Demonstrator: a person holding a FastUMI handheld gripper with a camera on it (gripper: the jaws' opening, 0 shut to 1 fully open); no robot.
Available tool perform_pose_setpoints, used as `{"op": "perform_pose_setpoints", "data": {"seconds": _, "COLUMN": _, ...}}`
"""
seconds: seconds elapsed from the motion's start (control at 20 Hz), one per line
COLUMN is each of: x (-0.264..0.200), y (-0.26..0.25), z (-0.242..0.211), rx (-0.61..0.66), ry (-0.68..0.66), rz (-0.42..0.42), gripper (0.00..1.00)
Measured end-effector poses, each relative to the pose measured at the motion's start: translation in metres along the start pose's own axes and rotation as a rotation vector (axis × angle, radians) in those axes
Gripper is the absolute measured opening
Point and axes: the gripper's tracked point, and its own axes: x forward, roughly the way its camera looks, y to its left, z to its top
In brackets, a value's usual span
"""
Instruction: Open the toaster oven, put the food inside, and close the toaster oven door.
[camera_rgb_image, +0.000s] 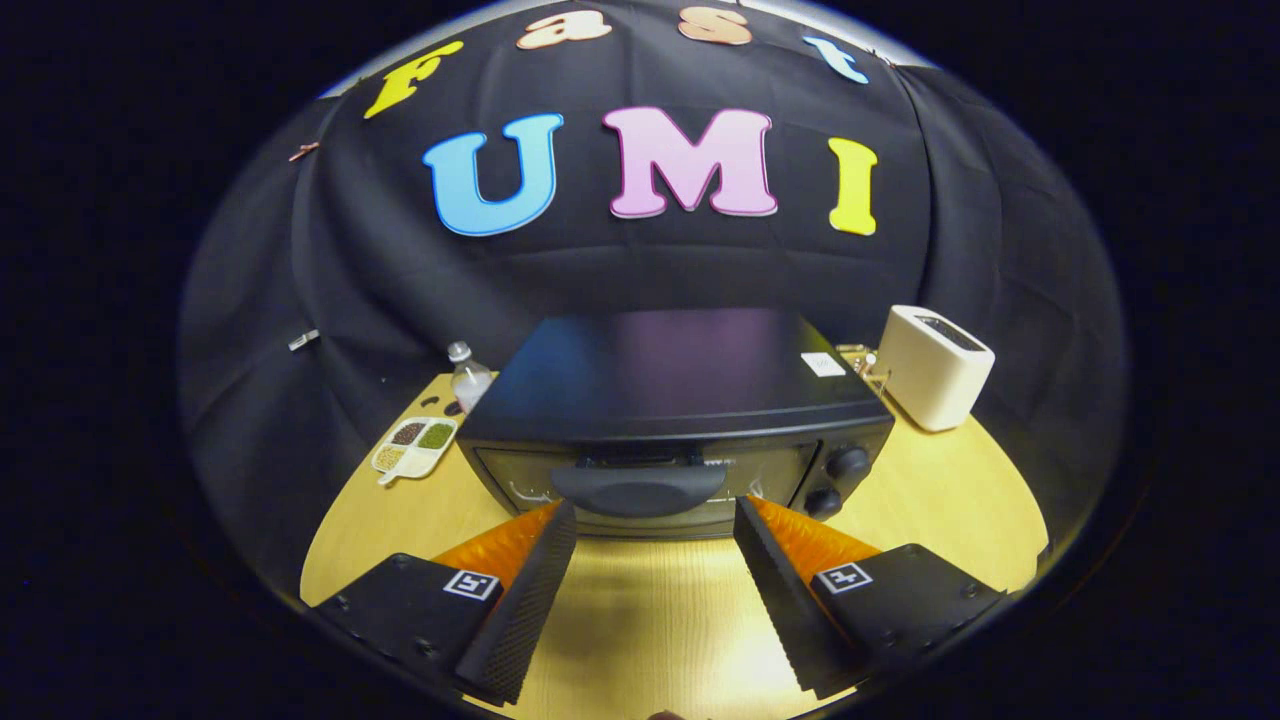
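A black toaster oven (680, 385) stands on the wooden table (930, 490), seen from above and in front. Its glass door (770, 470) is closed, with a dark curved handle (638, 487) across the top and two knobs (845, 463) at the right. My gripper (655, 515) is open, its two fingertips spread wide just in front of the door, one at each end of the handle, touching nothing. A white divided tray (415, 446) holding several small portions of food lies on the table left of the oven.
A clear plastic bottle (468, 377) stands behind the tray by the oven's back left corner. A white pop-up toaster (935, 365) sits at the oven's back right. Bare tabletop lies between my fingers and to the oven's right.
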Motion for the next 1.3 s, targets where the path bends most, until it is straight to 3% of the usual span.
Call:
{"op": "perform_pose_setpoints", "data": {"seconds": 0.2, "x": -0.044, "y": -0.016, "z": 0.042, "rx": 0.033, "ry": -0.132, "rz": 0.021, "gripper": 0.98}}
{"op": "perform_pose_setpoints", "data": {"seconds": 0.6, "x": -0.128, "y": -0.089, "z": 0.111, "rx": 0.056, "ry": -0.317, "rz": -0.048, "gripper": 0.98}}
{"op": "perform_pose_setpoints", "data": {"seconds": 0.9, "x": -0.158, "y": -0.124, "z": 0.103, "rx": 0.044, "ry": -0.320, "rz": -0.106, "gripper": 0.98}}
{"op": "perform_pose_setpoints", "data": {"seconds": 1.3, "x": -0.152, "y": -0.125, "z": 0.100, "rx": 0.039, "ry": -0.298, "rz": -0.120, "gripper": 0.98}}
